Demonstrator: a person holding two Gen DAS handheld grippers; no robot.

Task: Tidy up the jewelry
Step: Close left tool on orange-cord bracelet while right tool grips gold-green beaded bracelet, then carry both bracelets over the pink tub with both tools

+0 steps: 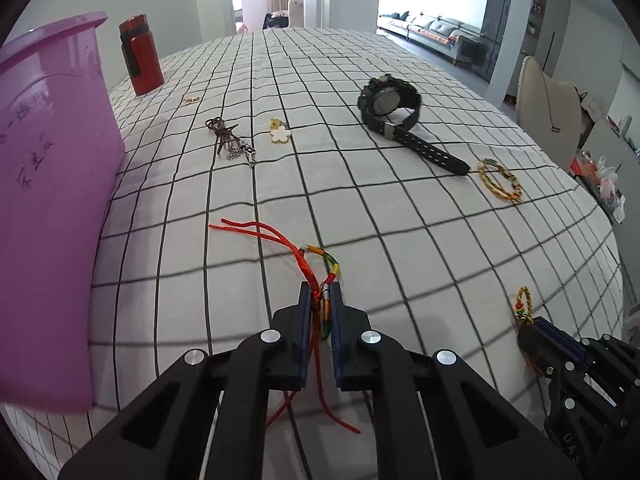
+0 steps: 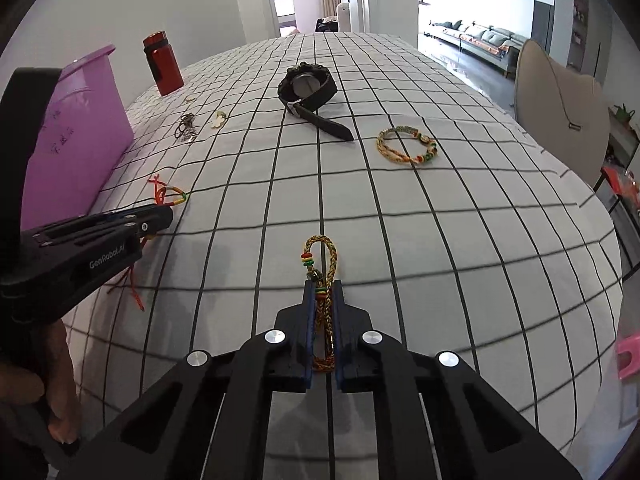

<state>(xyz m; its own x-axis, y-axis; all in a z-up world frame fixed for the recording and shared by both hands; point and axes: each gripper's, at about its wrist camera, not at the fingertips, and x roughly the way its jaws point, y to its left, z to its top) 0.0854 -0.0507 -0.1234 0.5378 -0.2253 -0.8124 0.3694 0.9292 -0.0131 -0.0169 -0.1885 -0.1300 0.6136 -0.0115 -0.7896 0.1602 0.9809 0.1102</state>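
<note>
Red cord and a multicoloured loop make up the red string bracelet (image 1: 320, 276), pinched between the fingers of the left tool (image 1: 323, 300) in the left wrist view; its loose ends trail forward over the checked table (image 1: 360, 208) and back under the tool. Ahead lie a black watch (image 1: 394, 110), a woven bangle (image 1: 500, 180) and a flower charm (image 1: 279, 133), with a purple bin (image 1: 52, 200) at left.

In the right wrist view, the right tool (image 2: 323, 300) is clamped on a yellow braided bracelet (image 2: 324, 264), whose loop sticks out past the fingertips.
</note>
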